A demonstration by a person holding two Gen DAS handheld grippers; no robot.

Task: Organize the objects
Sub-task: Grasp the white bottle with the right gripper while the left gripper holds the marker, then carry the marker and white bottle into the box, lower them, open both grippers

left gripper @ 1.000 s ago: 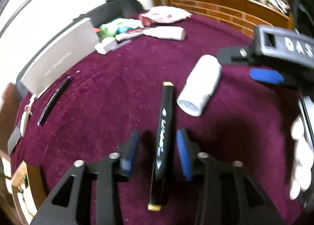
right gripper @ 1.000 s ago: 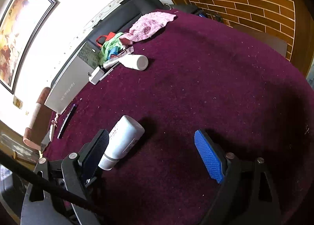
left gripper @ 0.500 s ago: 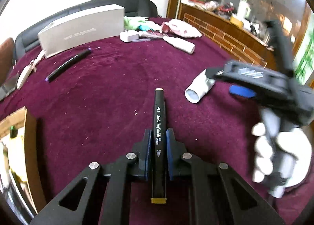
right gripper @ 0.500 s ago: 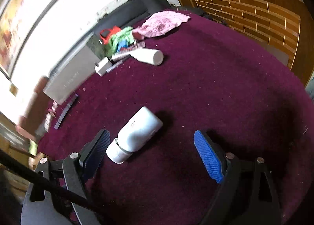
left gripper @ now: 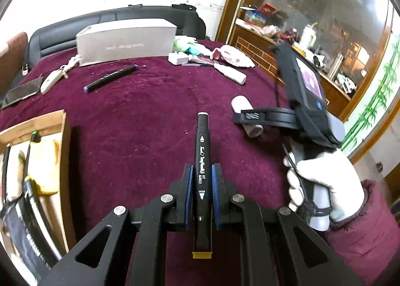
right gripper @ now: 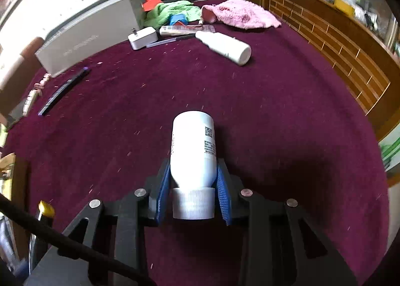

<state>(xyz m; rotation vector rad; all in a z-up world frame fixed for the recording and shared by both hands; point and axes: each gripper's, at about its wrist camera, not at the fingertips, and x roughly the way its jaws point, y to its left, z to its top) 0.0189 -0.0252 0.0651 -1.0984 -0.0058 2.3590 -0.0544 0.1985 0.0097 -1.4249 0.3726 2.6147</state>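
My left gripper (left gripper: 202, 168) is shut on a black art marker (left gripper: 202, 151), which lies lengthwise between the blue pads and is held above the maroon cloth (left gripper: 140, 121). In the right wrist view my right gripper (right gripper: 192, 173) has its jaws closing on a white bottle (right gripper: 192, 141). Both blue pads touch the bottle's sides near its ribbed cap. The left wrist view shows the right gripper (left gripper: 250, 117) in a white-gloved hand (left gripper: 325, 181), over the same bottle (left gripper: 241, 103).
An open brown box (left gripper: 62, 151) holding markers stands at the left edge. Farther back lie a second black marker (left gripper: 110, 78), a grey carton (left gripper: 125, 41), another white bottle (right gripper: 225, 46), a white charger (right gripper: 142, 37) and a pink cloth (right gripper: 240, 13).
The left jaws shut on the marker and raised it off the cloth. The right gripper swung over the white bottle and its wide jaws came in against it.
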